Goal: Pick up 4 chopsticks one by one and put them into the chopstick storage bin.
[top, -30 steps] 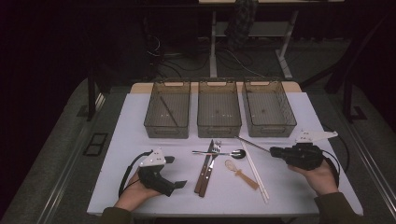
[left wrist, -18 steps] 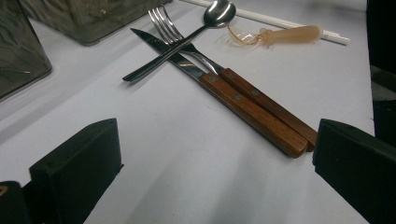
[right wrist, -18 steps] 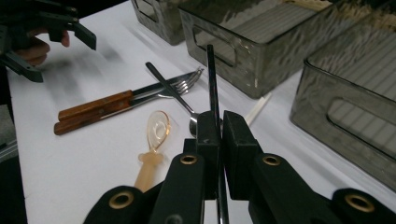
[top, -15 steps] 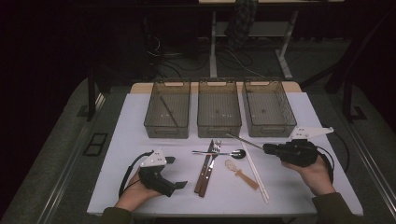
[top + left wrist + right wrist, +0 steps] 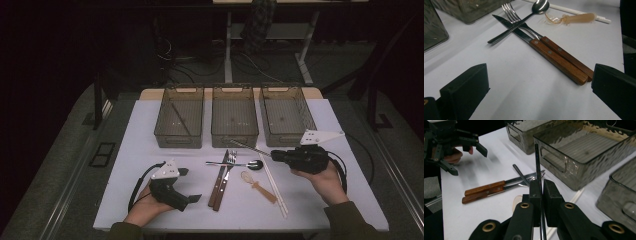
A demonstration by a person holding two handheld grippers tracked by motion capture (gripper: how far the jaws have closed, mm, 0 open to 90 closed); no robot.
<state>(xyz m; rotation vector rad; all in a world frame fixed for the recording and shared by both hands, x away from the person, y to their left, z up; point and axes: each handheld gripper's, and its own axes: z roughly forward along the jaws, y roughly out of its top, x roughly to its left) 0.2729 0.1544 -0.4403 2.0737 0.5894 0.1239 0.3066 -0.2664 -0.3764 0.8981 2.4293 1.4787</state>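
Three smoked plastic bins (image 5: 179, 120) in a row at the far side; nearer, one knife (image 5: 218, 181), one fork (image 5: 227, 172), one spoon (image 5: 239, 164), one amber scoop (image 5: 257, 186), one white chopstick (image 5: 274, 185). Right gripper (image 5: 275, 155), jaws pinched shut on one dark chopstick (image 5: 537, 165), raised just near the middle bin. Left gripper (image 5: 192, 192) at near left, jaws wide apart, nothing between.

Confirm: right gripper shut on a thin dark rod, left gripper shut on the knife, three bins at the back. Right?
One error: the left gripper is open and holds nothing. In the left gripper view its jaws stand wide apart, and the knife lies on the table ahead of them. The rest stands: the right gripper is shut on the thin dark rod, with three bins at the back.
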